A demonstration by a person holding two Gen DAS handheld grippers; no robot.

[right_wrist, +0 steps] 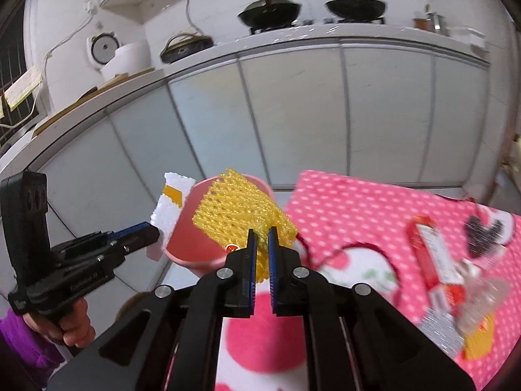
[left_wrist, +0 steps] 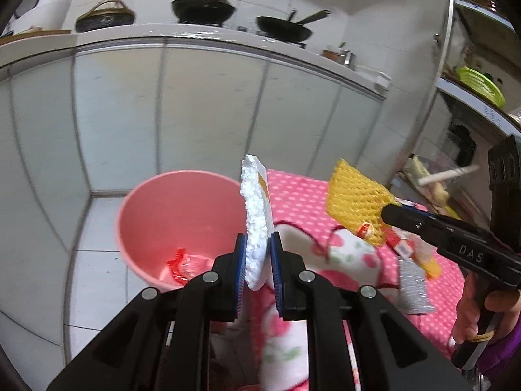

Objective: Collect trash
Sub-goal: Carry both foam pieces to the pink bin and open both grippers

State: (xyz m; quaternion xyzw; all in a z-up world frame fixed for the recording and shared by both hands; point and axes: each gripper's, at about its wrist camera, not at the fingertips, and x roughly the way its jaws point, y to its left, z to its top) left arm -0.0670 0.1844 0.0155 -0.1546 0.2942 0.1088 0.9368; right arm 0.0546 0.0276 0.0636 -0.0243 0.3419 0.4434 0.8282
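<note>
Pink bucket (left_wrist: pixel 176 215): wrapper inside. Left gripper (left_wrist: pixel 257 254) clamps foam piece (left_wrist: pixel 255 215), right gripper (right_wrist: pixel 260 254) clamps yellow fruit net (right_wrist: pixel 241 208), both beside bucket; packets (right_wrist: pixel 433 260) remain.

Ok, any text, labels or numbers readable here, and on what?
"DAS": on the right gripper body, left wrist view.
Left gripper body: white lettering, too blurred to read.
Red sticker on the yellow net: too small.
Red packet on the cloth: print too blurred.
</note>
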